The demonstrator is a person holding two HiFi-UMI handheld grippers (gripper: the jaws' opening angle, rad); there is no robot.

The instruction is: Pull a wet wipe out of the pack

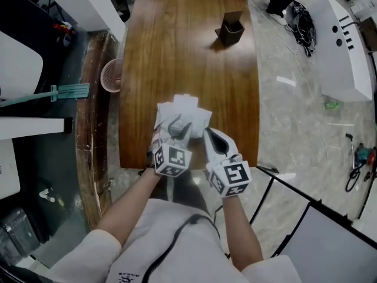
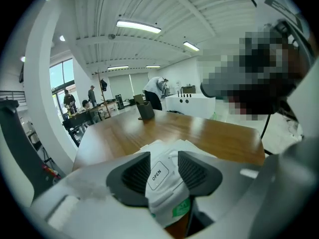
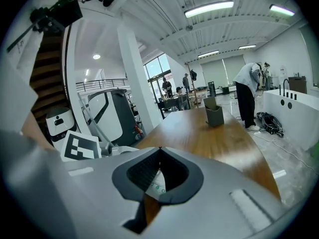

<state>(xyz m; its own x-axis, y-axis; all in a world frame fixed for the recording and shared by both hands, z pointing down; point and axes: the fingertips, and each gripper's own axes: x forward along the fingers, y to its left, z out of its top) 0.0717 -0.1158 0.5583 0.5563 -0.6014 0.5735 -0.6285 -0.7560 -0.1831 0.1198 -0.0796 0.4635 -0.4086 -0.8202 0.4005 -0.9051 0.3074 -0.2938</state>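
Note:
The wet-wipe pack is white and soft, with an "OPEN" flap label and a green mark. It lies near the front edge of the brown table, with white sheets spread around it. My left gripper is over the pack, jaws apart. In the left gripper view the pack shows in the gap of this gripper, and the pads do not squeeze it. My right gripper hovers just right of the pack, its tips together and nothing held. In the right gripper view a bit of the pack shows behind the closed tips.
A dark square holder stands at the far end of the table. A pink basket and a green mop are on the floor to the left. White furniture and cables are to the right. People stand far off in the room.

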